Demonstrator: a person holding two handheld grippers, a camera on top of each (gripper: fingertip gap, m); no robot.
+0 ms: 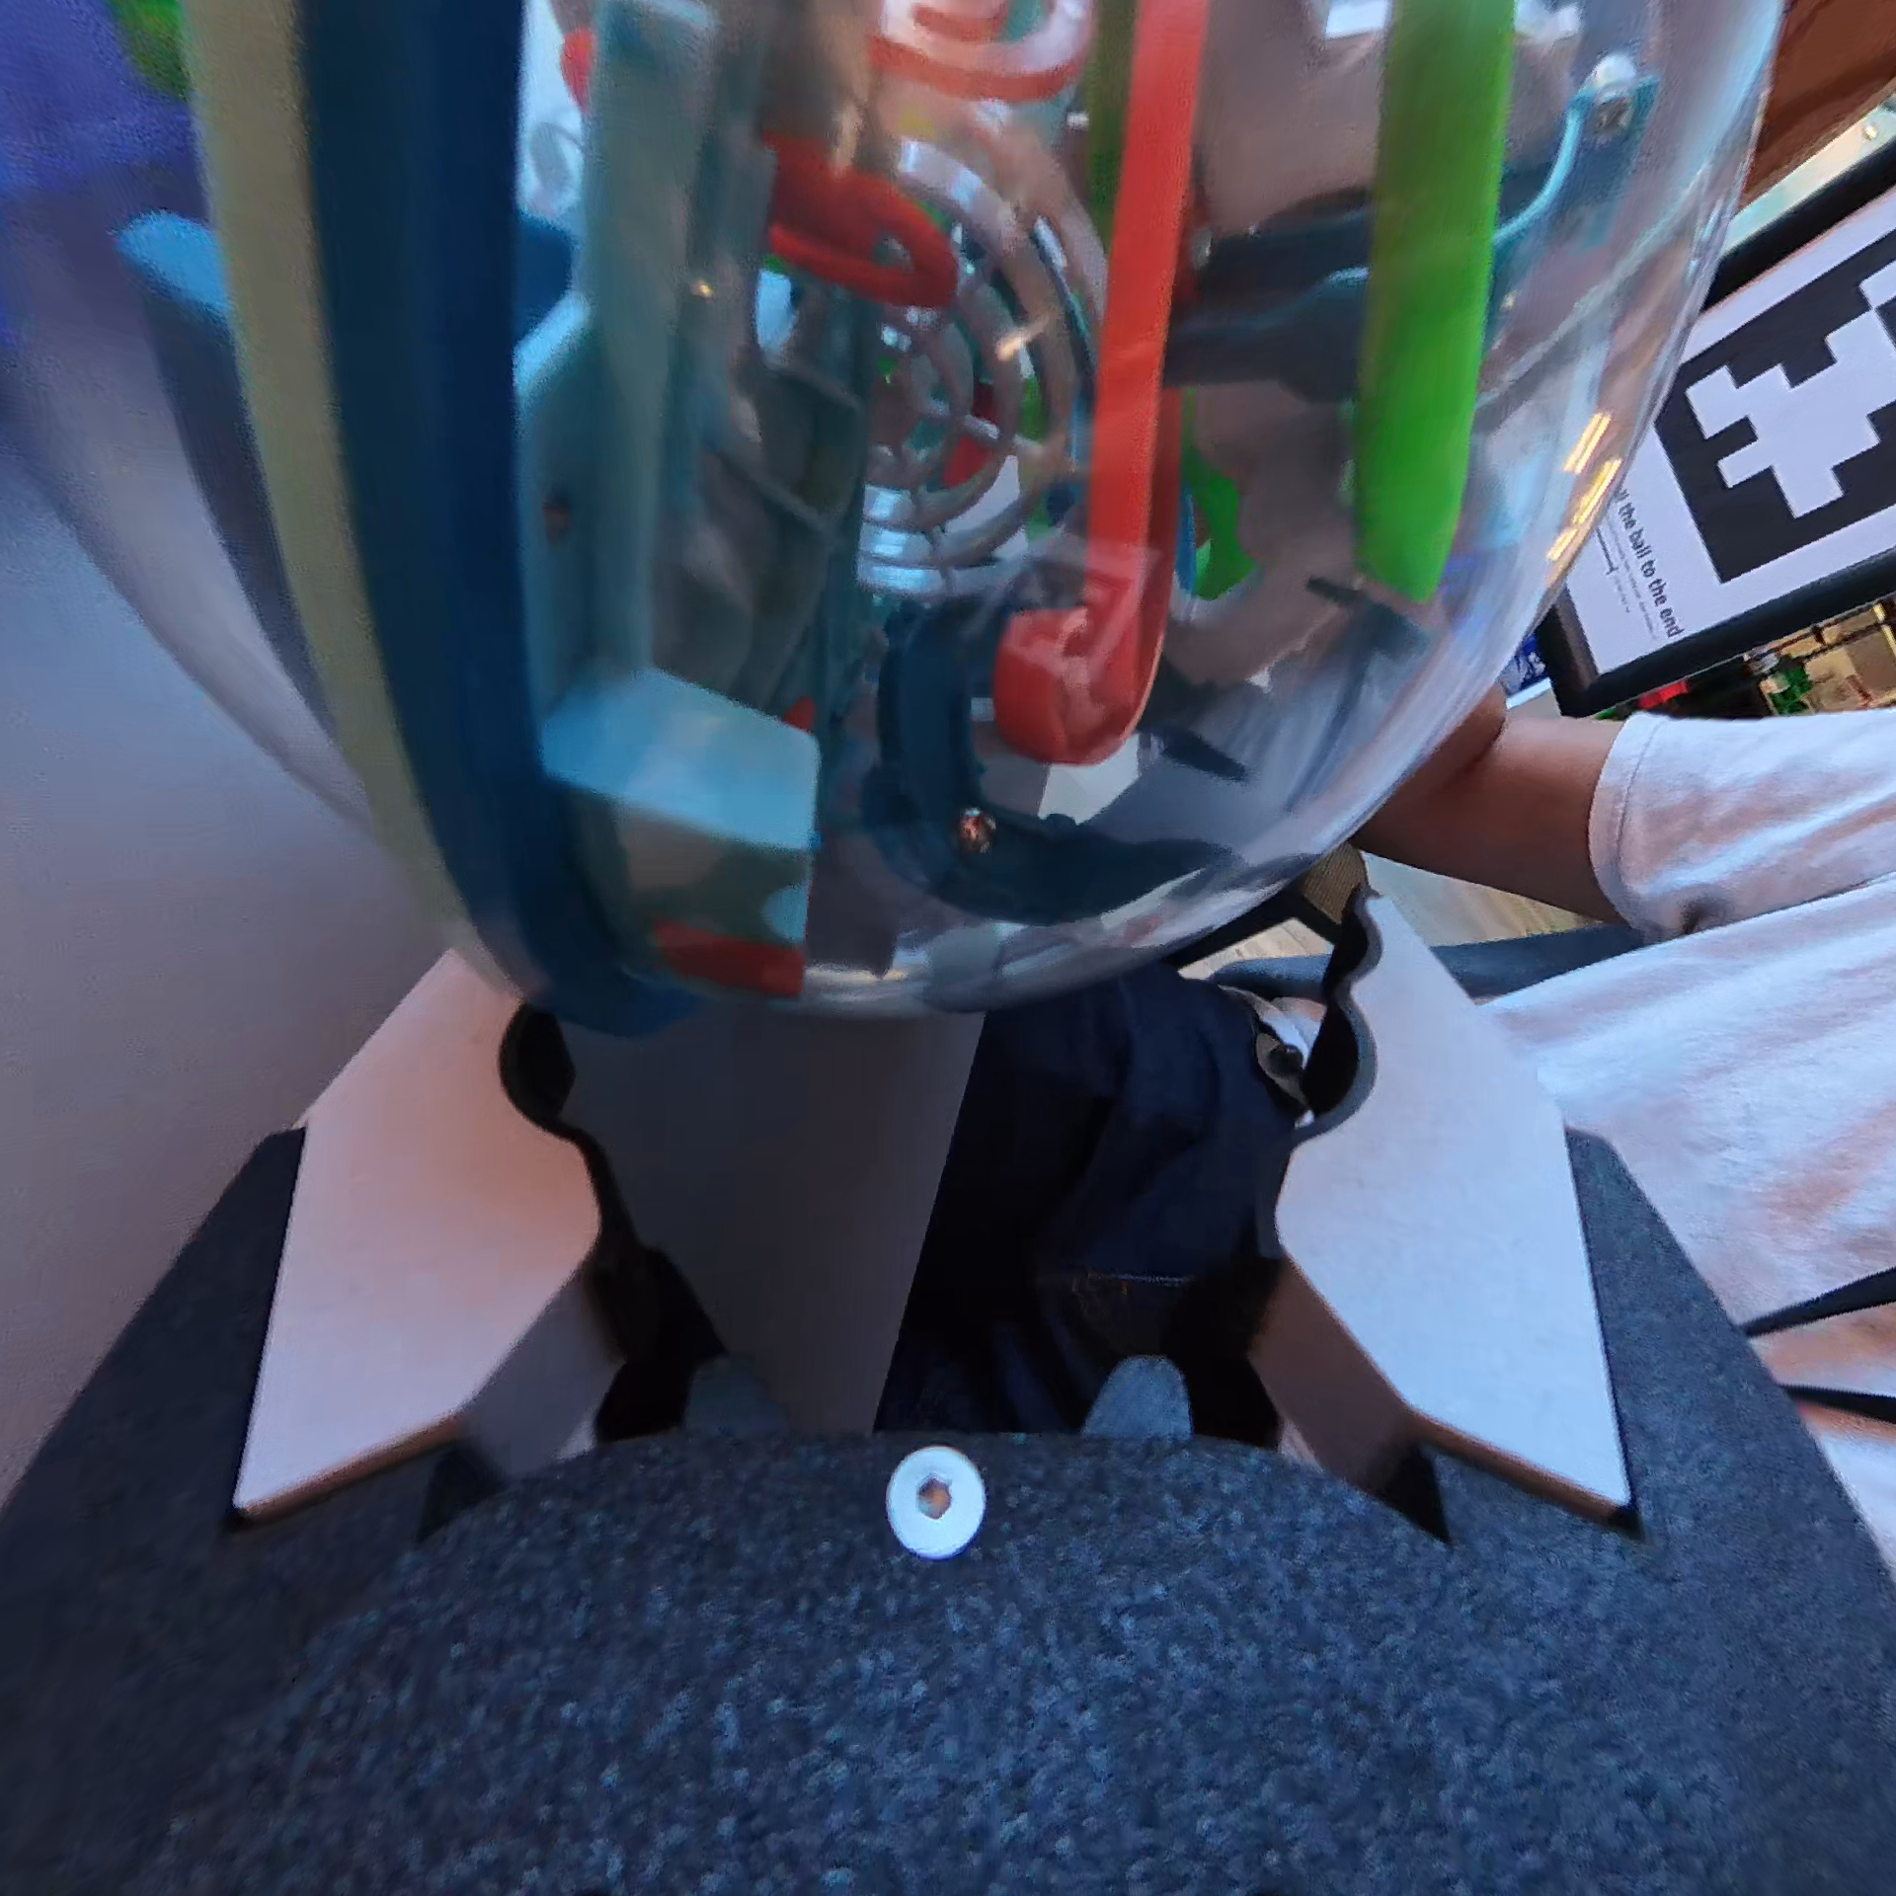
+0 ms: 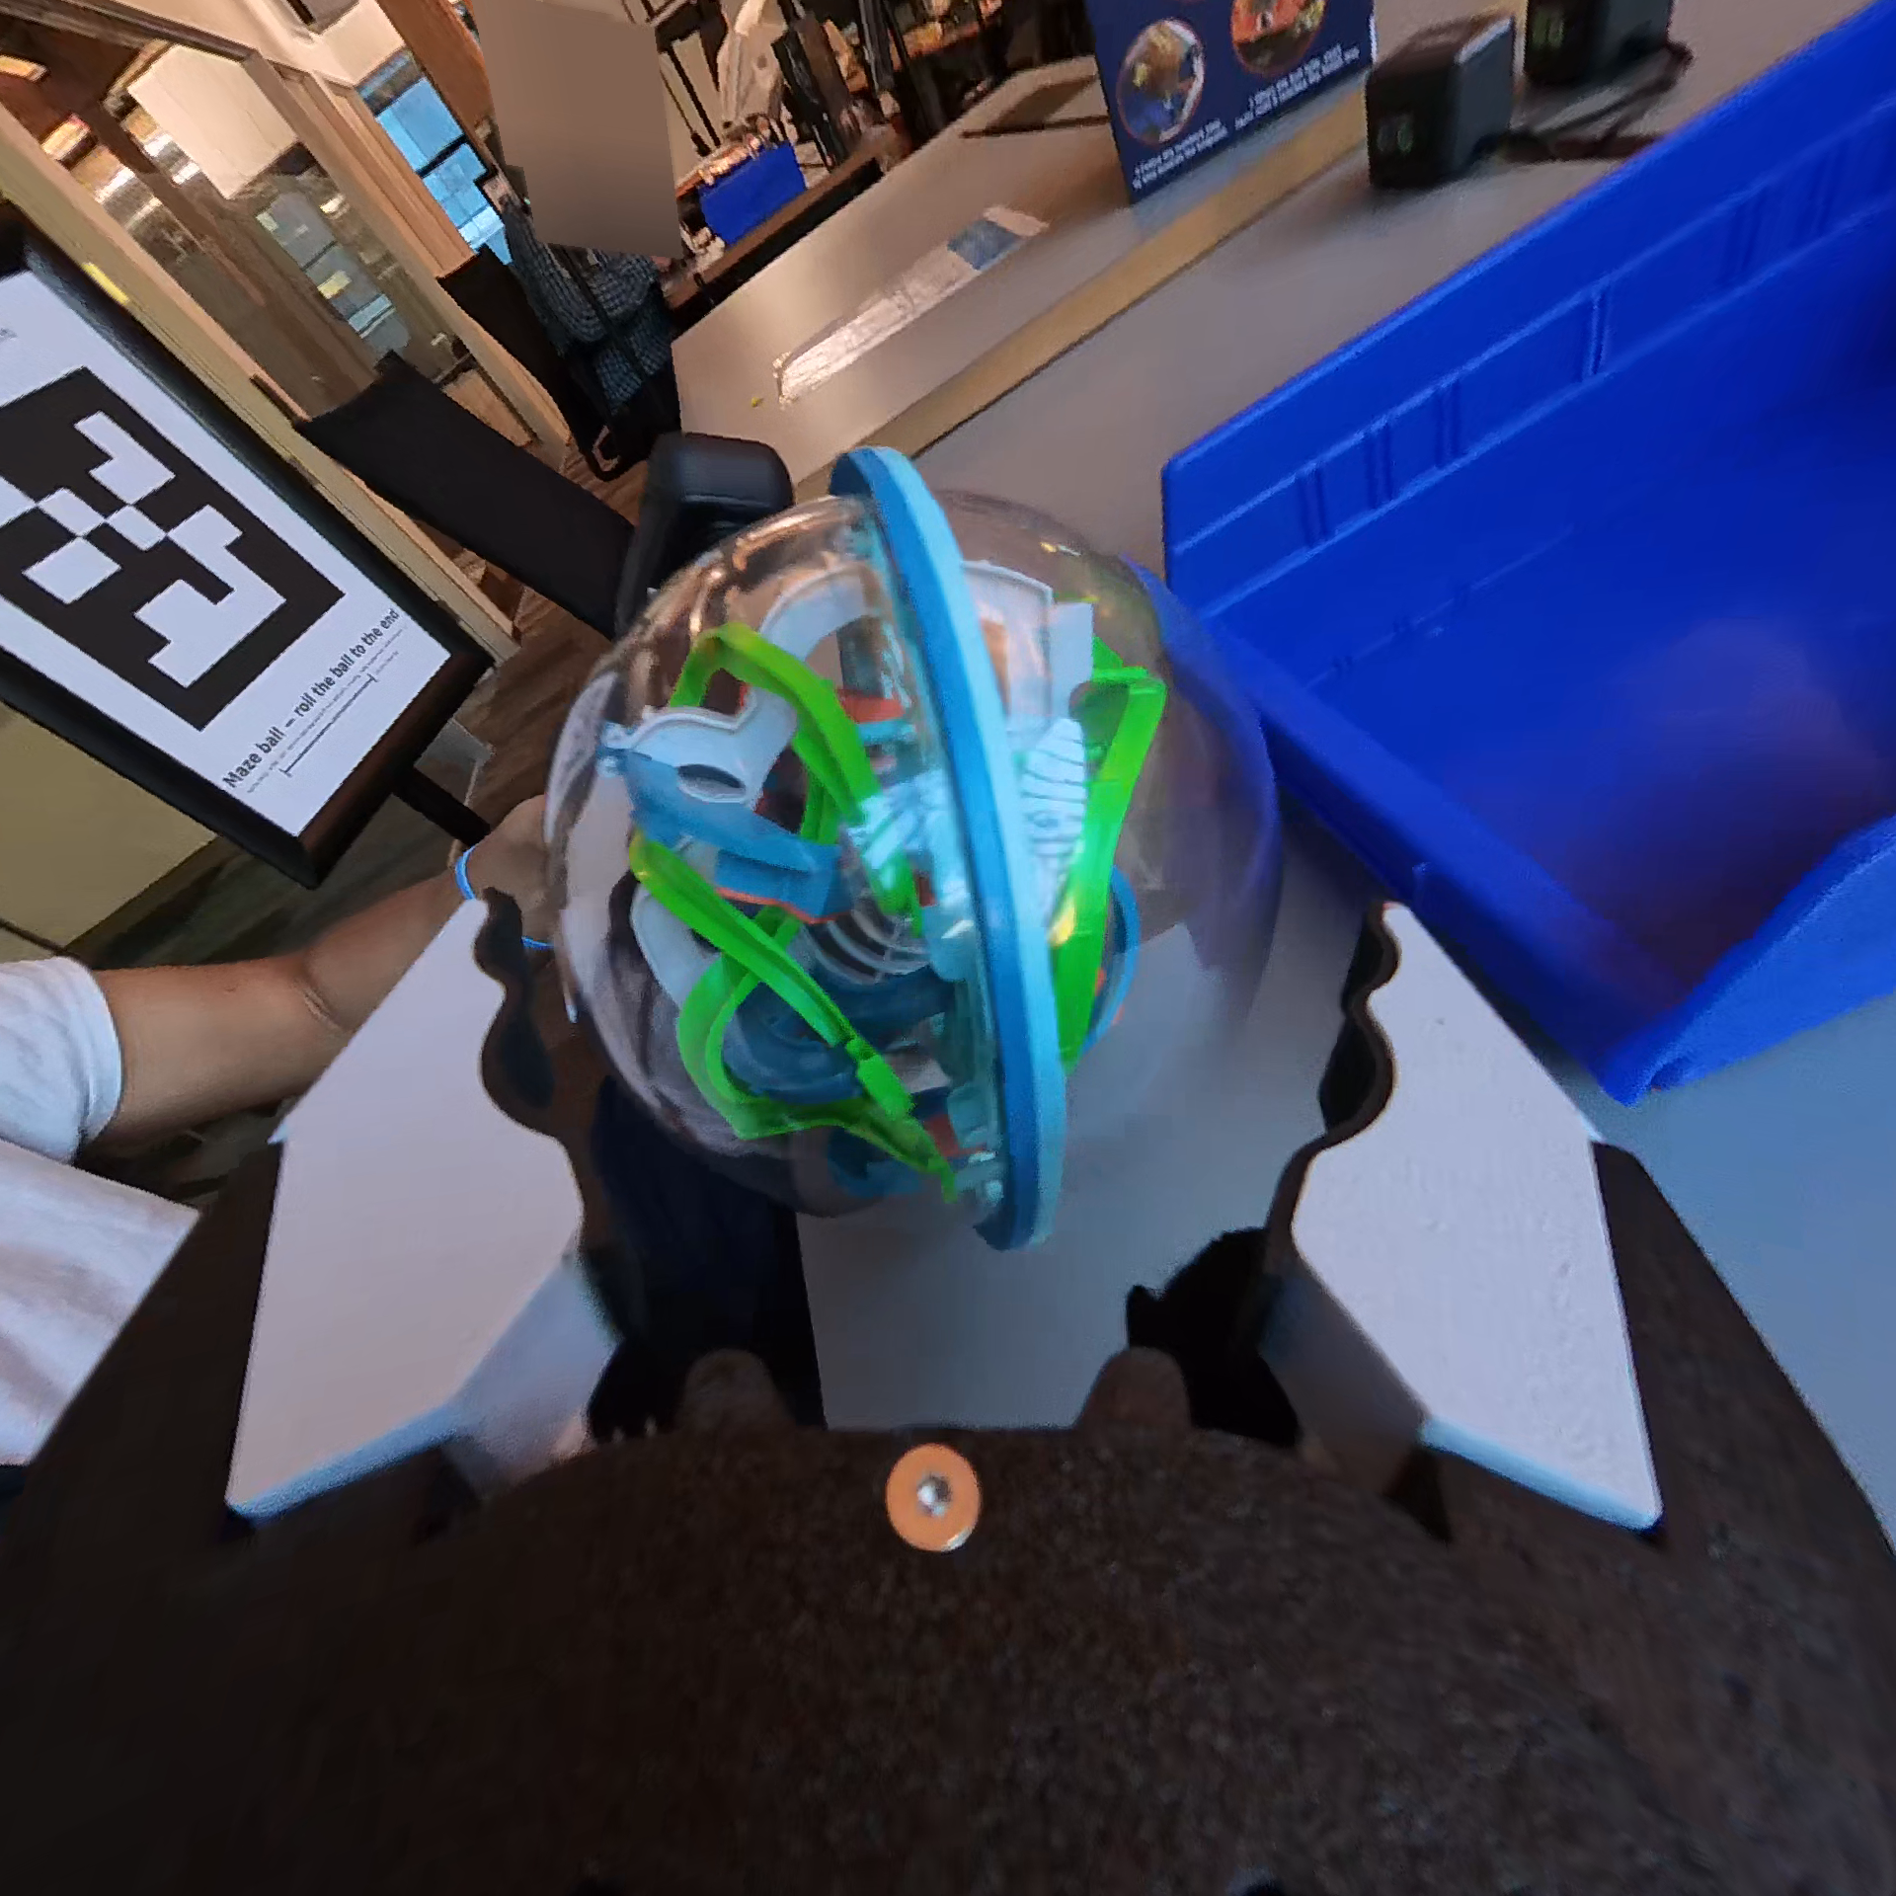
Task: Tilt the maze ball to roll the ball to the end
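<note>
The maze ball [image 2: 882, 841] is a clear sphere with a blue rim and green, red and pale blue tracks inside. It is held in the air over the table's near edge. My right gripper [image 2: 929, 954] has one finger on each side of the sphere and is shut on it. In the left wrist view the maze ball [image 1: 923, 462] fills the upper frame, very close. A small shiny ball [image 1: 975, 826] sits on a dark blue track near its bottom. My left gripper [image 1: 939, 1005] has its fingers wide apart, and the sphere's underside sits just above the tips.
A blue bin [image 2: 1539, 667] lies tilted on the grey table [image 2: 1026, 359], right of the sphere. A framed sign with a black-and-white marker [image 2: 154, 575] stands at the left; it also shows in the left wrist view [image 1: 1795, 410]. A person's arm [image 1: 1539, 800] reaches behind the sphere.
</note>
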